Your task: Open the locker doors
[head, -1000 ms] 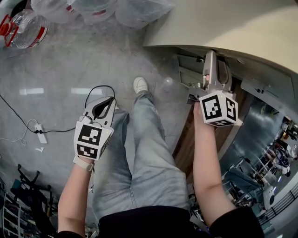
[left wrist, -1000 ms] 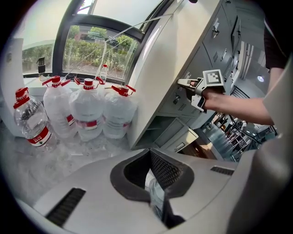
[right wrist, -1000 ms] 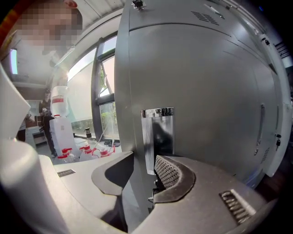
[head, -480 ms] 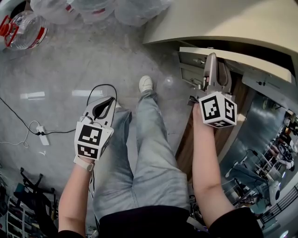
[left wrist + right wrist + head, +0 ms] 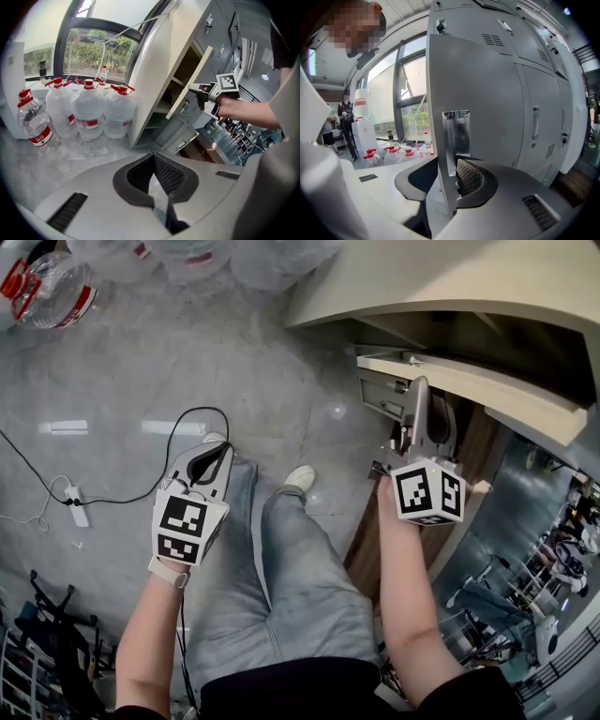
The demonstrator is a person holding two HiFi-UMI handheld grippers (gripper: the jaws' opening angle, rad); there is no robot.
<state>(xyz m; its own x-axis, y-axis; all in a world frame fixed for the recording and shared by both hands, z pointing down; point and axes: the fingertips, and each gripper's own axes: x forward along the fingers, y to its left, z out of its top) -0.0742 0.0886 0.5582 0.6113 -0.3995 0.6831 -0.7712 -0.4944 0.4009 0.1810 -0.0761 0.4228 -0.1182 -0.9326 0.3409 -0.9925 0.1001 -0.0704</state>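
My right gripper [image 5: 421, 388] [image 5: 447, 165] has the free edge of a grey locker door [image 5: 469, 382] [image 5: 480, 89] between its pads, just below the door's metal handle recess [image 5: 456, 135]. Its jaws are easing open slightly, with the door edge still between them. The door stands swung well out from the cream locker body [image 5: 441, 282], and dark shelves show behind it. The left gripper view shows the same open door [image 5: 191, 83] with my right gripper [image 5: 202, 89] at its edge. My left gripper [image 5: 210, 452] [image 5: 153, 157] hangs over the left thigh, shut on nothing.
Several large water jugs [image 5: 52, 287] [image 5: 89, 110] stand on the grey floor by the locker's left side. A power strip with cables [image 5: 77, 507] lies at the left. More shut locker doors [image 5: 539, 122] run to the right. The person's legs [image 5: 281, 577] are below me.
The locker door has swung further out toward the person, with my right gripper coming back along with it. The person's feet have stepped back. My left gripper has hardly moved.
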